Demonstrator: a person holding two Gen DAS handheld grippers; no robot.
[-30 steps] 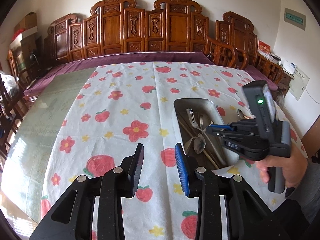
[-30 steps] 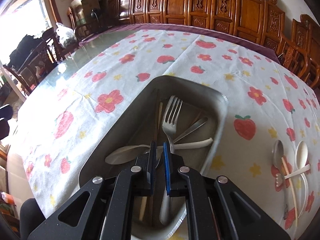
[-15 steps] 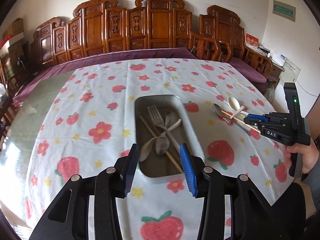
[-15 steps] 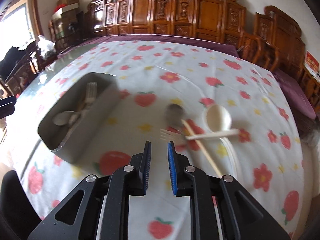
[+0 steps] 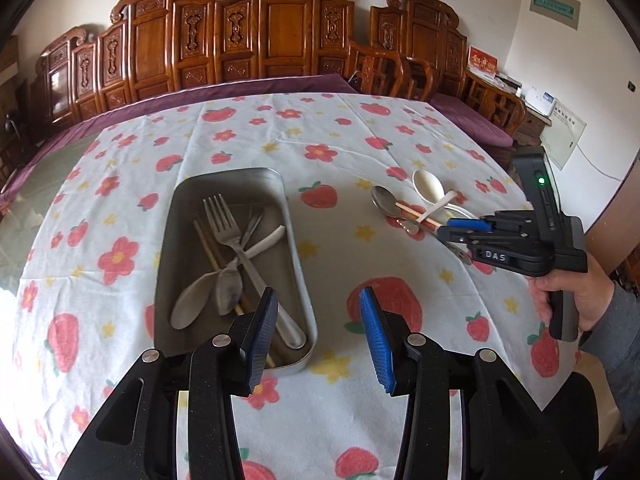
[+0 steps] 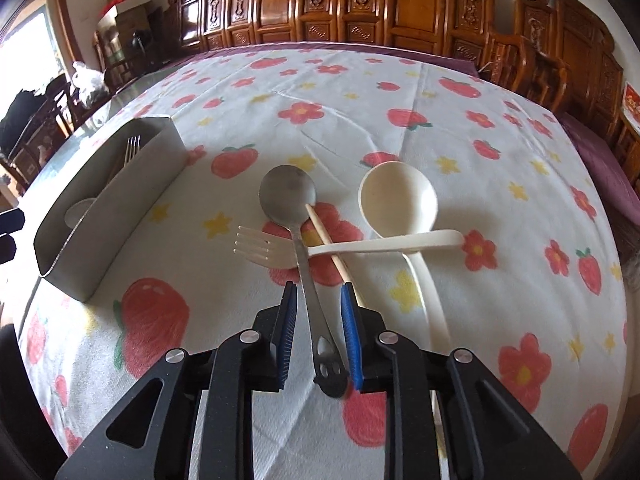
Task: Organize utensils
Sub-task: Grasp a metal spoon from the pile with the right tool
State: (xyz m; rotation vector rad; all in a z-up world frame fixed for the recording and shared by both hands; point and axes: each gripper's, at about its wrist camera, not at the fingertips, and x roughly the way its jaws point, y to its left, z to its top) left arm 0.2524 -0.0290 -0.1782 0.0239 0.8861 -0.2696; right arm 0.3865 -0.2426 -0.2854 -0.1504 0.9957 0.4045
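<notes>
A metal tray (image 5: 298, 280) on the strawberry tablecloth holds a fork (image 5: 224, 224), spoons and chopsticks. My left gripper (image 5: 318, 304) hangs open over the tray's near right corner with nothing between its jaws. To the right of the tray lie a metal spoon (image 6: 288, 194), a white plastic fork (image 6: 256, 246), a wooden chopstick (image 6: 328, 240) and a white spoon (image 6: 396, 200), crossed over each other. My right gripper (image 6: 318, 294) is low over them. Its jaws are opening and stand either side of the metal spoon's handle without pressing on it. The tray (image 6: 112, 208) is at its left.
A person's hand (image 5: 572, 292) holds the right gripper (image 5: 460, 224) near the table's right edge. Carved wooden chairs (image 5: 280, 32) line the far side. Bare glass tabletop (image 5: 48, 184) shows left of the cloth.
The right gripper has left the tray, swung right to the loose utensils and opened its jaws around the metal spoon's handle. The left gripper moved right toward the tray and widened slightly.
</notes>
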